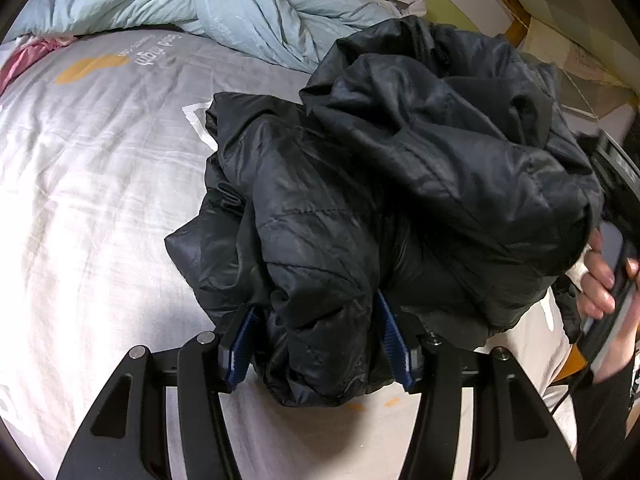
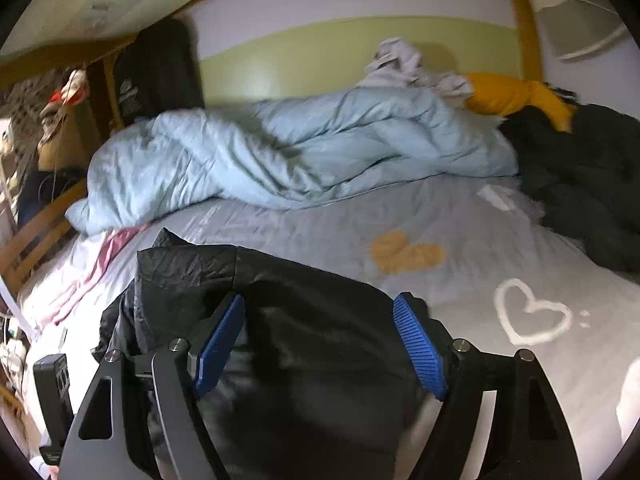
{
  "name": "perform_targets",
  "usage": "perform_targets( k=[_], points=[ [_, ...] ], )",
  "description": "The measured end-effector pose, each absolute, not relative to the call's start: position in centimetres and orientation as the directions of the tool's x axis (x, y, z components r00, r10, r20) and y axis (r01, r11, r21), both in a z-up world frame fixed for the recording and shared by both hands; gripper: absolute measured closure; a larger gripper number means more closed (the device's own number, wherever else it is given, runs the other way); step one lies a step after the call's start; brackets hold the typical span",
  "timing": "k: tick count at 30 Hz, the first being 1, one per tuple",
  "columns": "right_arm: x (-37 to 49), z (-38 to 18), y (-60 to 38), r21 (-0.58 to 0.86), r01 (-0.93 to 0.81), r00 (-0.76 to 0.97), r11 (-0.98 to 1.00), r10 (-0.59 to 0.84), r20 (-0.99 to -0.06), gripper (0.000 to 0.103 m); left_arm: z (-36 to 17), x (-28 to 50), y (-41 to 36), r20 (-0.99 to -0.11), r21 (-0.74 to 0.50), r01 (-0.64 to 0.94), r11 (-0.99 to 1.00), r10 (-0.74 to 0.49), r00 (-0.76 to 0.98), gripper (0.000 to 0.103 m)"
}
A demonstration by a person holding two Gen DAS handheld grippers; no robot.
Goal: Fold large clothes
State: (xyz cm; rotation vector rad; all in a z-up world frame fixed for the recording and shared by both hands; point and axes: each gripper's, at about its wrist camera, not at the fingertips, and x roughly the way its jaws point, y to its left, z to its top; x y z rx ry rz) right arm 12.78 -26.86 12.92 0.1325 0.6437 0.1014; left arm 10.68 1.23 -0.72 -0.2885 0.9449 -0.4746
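The black jacket (image 1: 360, 200) lies bunched on the bed (image 1: 100, 200). Your left tool (image 1: 316, 344) clamps its fold; your right tool (image 2: 320, 340) is released, straddling it.

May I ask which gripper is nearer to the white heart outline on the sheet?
Right. The right gripper is just beside the white heart outline, over the black jacket; the left gripper is across the jacket from it.
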Motion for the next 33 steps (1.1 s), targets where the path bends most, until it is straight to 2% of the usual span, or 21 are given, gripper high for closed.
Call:
perform_targets(
  k=[3, 6, 8, 10, 12, 17, 21, 25, 30, 33],
  points=[
    [14.9, 11.6, -25.2, 0.196, -0.161, 0.713, 0.967, 0.251, -0.654, 0.025, 1.6, 9.8, 1.3, -0.683, -0.36, 0.301, 0.883, -0.469, 0.56, 0.049],
    [15.1, 10.0, -23.0, 0.179, -0.243, 0.665, 0.953, 0.298, -0.684, 0.026, 5.5, 7.7, 1.8, -0.581, -0.285, 0.388, 0.876, -0.48, 0.657, 0.049],
    [14.9, 9.1, -21.6, 0.152, -0.284, 0.654, 0.947, 0.307, -0.691, 0.027, 7.9, 6.2, 2.9, -0.48, -0.278, 0.414, 0.867, -0.499, 0.722, 0.043],
    [14.6, 8.1, -20.7, 0.17, -0.317, 0.63, 0.933, 0.341, -0.698, 0.027, 9.4, 5.3, 4.0, -0.399, -0.313, 0.438, 0.843, -0.535, 0.745, 0.032],
    [14.3, 7.1, -19.8, 0.217, -0.356, 0.589, 0.909, 0.398, -0.703, 0.027, 9.9, 5.1, 4.3, -0.371, -0.338, 0.457, 0.823, -0.563, 0.739, 0.031],
    [12.0, 6.7, -17.1, 0.193, -0.457, 0.552, 0.868, 0.447, -0.704, 0.027, 8.5, 6.6, 2.7, -0.453, -0.27, 0.403, 0.875, -0.485, 0.748, 0.03],
    [10.3, 7.2, -16.1, 0.125, -0.486, 0.569, 0.865, 0.422, -0.706, 0.027, 6.1, 8.5, 3.2, -0.555, -0.287, 0.259, 0.922, -0.38, 0.74, 0.028],
    [9.5, 7.9, -17.7, 0.104, -0.419, 0.625, 0.902, 0.37, -0.687, 0.027, 4.8, 8.6, 4.8, -0.586, -0.321, 0.16, 0.933, -0.329, 0.74, 0.025],
    [9.0, 8.4, -20.8, 0.08, -0.303, 0.686, 0.95, 0.275, -0.673, 0.027, 3.9, 8.5, 4.4, -0.635, -0.229, 0.116, 0.966, -0.239, 0.735, 0.025],
    [8.8, 8.1, -23.7, 0.118, -0.222, 0.696, 0.968, 0.243, -0.676, 0.027, 2.5, 9.3, 4.1, -0.685, -0.2, 0.095, 0.975, -0.209, 0.698, 0.024]
  ],
)
